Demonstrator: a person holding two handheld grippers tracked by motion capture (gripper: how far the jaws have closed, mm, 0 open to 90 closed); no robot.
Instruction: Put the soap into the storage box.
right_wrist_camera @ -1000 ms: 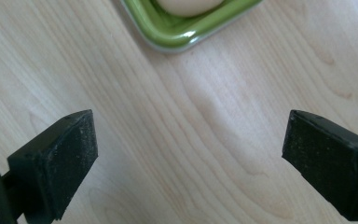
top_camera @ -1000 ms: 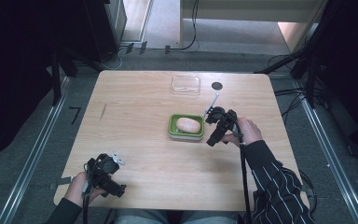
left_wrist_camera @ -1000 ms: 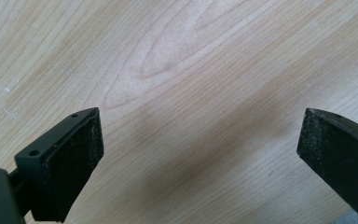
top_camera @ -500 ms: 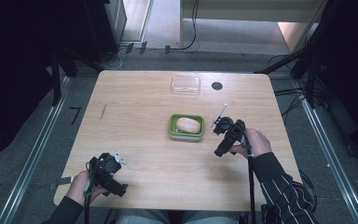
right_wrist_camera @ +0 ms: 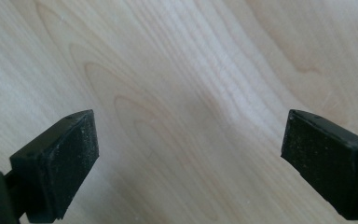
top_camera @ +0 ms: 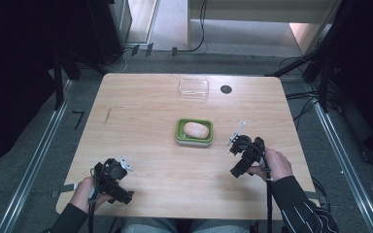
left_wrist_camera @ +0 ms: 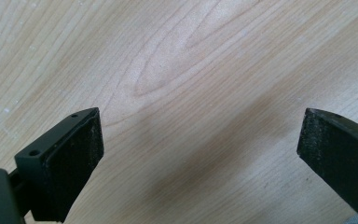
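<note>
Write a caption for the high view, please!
Two open grippers, left gripper and right gripper, rest apart from a green dish holding soap.

The left hand (top_camera: 83, 192) holds the left gripper (top_camera: 124, 195) low over the wood, with the forearm coming up from the bottom edge. In the left gripper view its jaws stand wide apart with nothing between them. The right hand (top_camera: 275, 164) holds the right gripper (top_camera: 237, 170), striped sleeve (top_camera: 298, 208) behind it; its jaws are likewise spread wide and bare.
</note>
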